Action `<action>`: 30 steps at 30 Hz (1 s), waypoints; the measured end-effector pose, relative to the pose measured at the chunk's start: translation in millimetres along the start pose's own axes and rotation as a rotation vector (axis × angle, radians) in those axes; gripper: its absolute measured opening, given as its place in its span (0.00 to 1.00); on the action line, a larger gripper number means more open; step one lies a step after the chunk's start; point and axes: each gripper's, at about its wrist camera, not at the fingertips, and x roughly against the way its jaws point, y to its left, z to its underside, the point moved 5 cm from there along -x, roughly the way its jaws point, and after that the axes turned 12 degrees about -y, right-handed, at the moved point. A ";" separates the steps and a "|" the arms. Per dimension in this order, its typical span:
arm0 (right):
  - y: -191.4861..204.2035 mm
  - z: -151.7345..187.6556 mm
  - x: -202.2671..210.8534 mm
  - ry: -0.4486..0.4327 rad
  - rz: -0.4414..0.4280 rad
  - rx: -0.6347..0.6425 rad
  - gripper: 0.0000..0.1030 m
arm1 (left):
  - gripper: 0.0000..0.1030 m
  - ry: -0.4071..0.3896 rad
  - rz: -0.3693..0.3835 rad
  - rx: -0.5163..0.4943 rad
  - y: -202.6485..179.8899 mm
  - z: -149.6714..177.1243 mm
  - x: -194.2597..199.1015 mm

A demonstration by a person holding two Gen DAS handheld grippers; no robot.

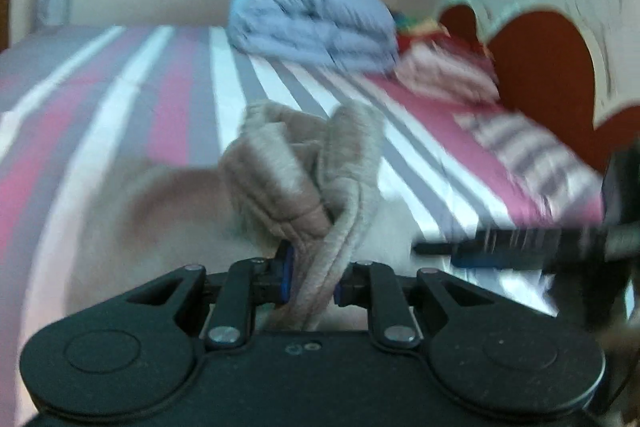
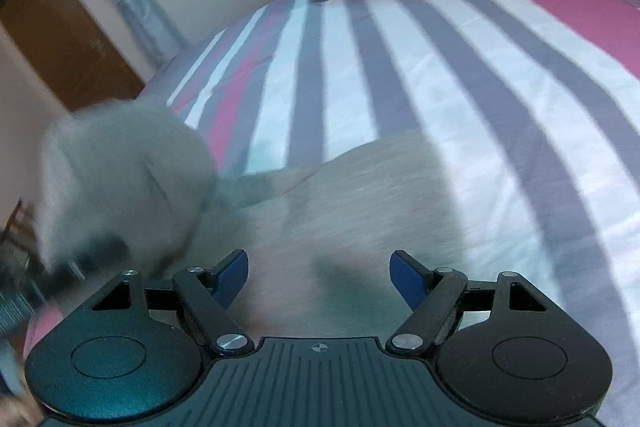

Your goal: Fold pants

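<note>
The beige pants [image 1: 304, 167] lie on the striped bed. My left gripper [image 1: 312, 279] is shut on a bunched, thick edge of the pants and holds it lifted, folds rising in front of the camera. In the right wrist view the pants [image 2: 352, 195] spread flat under my right gripper [image 2: 319, 275], which is open and empty just above the cloth. The lifted bunch [image 2: 120, 171] hangs blurred at the left of that view. The right gripper also shows in the left wrist view [image 1: 520, 247], at the right edge.
The bed has a pink, grey and white striped sheet [image 2: 440, 67]. A folded blue-grey blanket [image 1: 316, 27] and pink cloths [image 1: 440, 71] lie at the far end by a red headboard [image 1: 552, 67]. A wooden cabinet [image 2: 60, 39] stands beside the bed.
</note>
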 end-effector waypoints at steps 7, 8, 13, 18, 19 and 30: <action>-25.4 -13.3 20.9 -0.009 -0.055 -0.104 0.75 | 0.14 0.135 -0.015 -0.215 -28.3 41.2 -22.1; -23.6 -13.5 20.6 -0.003 -0.073 -0.121 0.75 | 0.18 0.139 -0.014 -0.240 -28.7 42.1 -18.9; -10.3 -9.8 7.4 0.058 -0.150 -0.218 1.00 | 0.68 0.175 0.013 -0.243 -28.6 38.6 -3.4; 0.4 -13.4 -0.5 0.077 -0.166 -0.270 1.00 | 0.70 0.183 -0.004 -0.159 -8.1 28.5 10.8; 3.2 -13.1 -4.2 0.093 -0.159 -0.256 1.00 | 0.72 0.184 -0.019 -0.122 0.0 25.8 14.0; 29.4 10.1 -36.1 0.243 -0.104 -0.173 0.91 | 0.75 0.230 -0.217 0.236 99.0 21.8 13.9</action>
